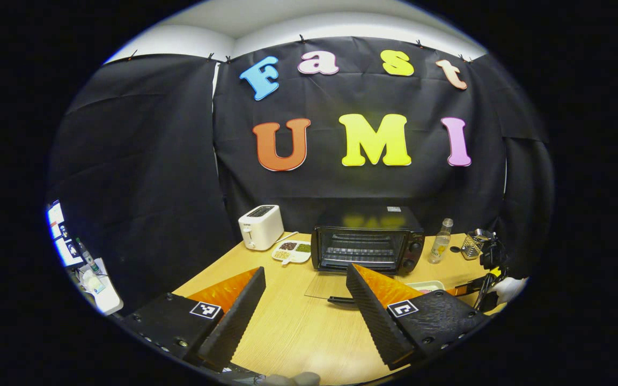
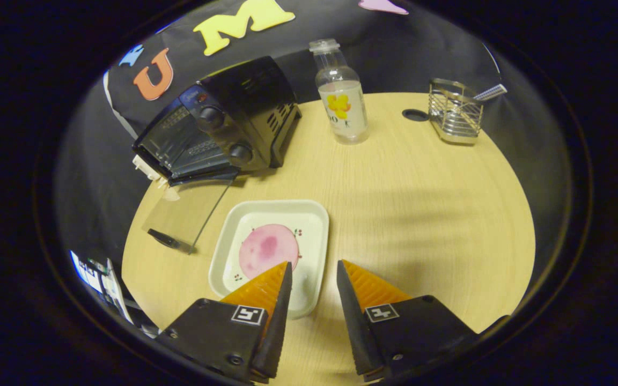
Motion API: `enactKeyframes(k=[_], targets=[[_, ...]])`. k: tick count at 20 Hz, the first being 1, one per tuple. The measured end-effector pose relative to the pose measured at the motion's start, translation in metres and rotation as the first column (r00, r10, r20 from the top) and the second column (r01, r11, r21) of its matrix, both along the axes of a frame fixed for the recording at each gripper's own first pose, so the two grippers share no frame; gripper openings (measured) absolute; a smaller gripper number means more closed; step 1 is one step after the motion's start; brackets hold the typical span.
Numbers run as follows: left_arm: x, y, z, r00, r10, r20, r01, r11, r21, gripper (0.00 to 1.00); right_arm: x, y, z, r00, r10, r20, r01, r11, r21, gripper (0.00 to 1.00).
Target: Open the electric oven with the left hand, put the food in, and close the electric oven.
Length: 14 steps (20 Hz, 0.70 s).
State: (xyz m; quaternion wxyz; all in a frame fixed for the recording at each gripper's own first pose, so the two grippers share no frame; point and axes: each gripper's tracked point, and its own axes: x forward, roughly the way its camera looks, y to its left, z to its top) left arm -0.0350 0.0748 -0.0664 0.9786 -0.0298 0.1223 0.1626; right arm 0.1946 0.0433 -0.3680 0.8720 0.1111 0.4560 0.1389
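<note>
— Where's the food?
— On the white plate [image 2: 309, 236], in front of the oven [image 1: 368, 238], whose glass door [image 2: 188, 214] lies flat open.
— And the grippers?
— Left gripper [image 1: 303, 303] spread wide, empty. Right gripper [image 2: 311, 276] parted above the plate's edge, holding nothing.

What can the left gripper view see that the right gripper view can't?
The left gripper view alone has the white toaster and the divided snack dish beside it. The right gripper view alone has the pink food lying in the white tray, with the open right gripper above the tray's near rim. Both share the oven with its glass door folded down, the bottle, the wire rack and the wooden table.
</note>
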Motion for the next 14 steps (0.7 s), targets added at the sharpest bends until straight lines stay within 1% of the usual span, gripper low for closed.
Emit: enactKeyframes(k=[2,4,5,6,7,8,9,11,12,14], targets=[[-0.005,0.001,0.001,0.999,0.038,-0.01,-0.038,0.999,0.0,0.96,0.007,-0.001,-0.005,0.999,-0.005,-0.044,0.006,1.0,0.015,0.41],[-0.01,-0.001,0.001,0.998,0.063,-0.02,-0.063,0.998,-0.016,0.97,0.01,-0.002,-0.009,0.995,-0.014,-0.094,0.015,1.0,0.013,0.27],[-0.013,0.0,0.0,0.997,0.077,-0.023,-0.078,0.997,-0.018,0.97,0.01,-0.003,-0.011,0.991,-0.005,-0.131,0.005,1.0,0.001,0.21],[-0.014,0.002,0.0,0.995,0.093,-0.026,-0.093,0.995,-0.02,0.97,0.011,-0.003,-0.011,0.989,-0.002,-0.151,0.0,1.0,-0.013,0.17],[-0.016,0.001,-0.001,0.994,0.103,-0.031,-0.103,0.994,-0.027,0.96,0.011,-0.004,-0.011,0.984,-0.01,-0.177,0.006,1.0,-0.025,0.11],[-0.019,0.002,-0.002,0.993,0.114,-0.033,-0.115,0.993,-0.031,0.97,0.01,-0.004,-0.011,0.977,-0.013,-0.211,0.005,0.999,-0.037,0.15],[-0.02,0.001,-0.002,0.992,0.121,-0.035,-0.122,0.992,-0.034,0.97,0.012,-0.004,-0.011,0.971,-0.003,-0.239,-0.006,0.999,-0.039,0.1],[-0.021,-0.001,-0.002,0.991,0.131,-0.027,-0.131,0.991,-0.036,0.97,0.013,-0.002,-0.01,0.964,0.01,-0.264,-0.016,1.0,-0.02,0.07],[-0.022,-0.003,-0.001,0.991,0.134,-0.022,-0.135,0.99,-0.035,0.97,0.013,-0.002,-0.01,0.963,0.019,-0.27,-0.019,1.0,0.001,0.02],[-0.021,-0.006,0.0,0.991,0.136,-0.01,-0.137,0.99,-0.037,0.97,0.013,-0.001,-0.011,0.96,0.022,-0.278,-0.002,0.998,0.07,0.01]])
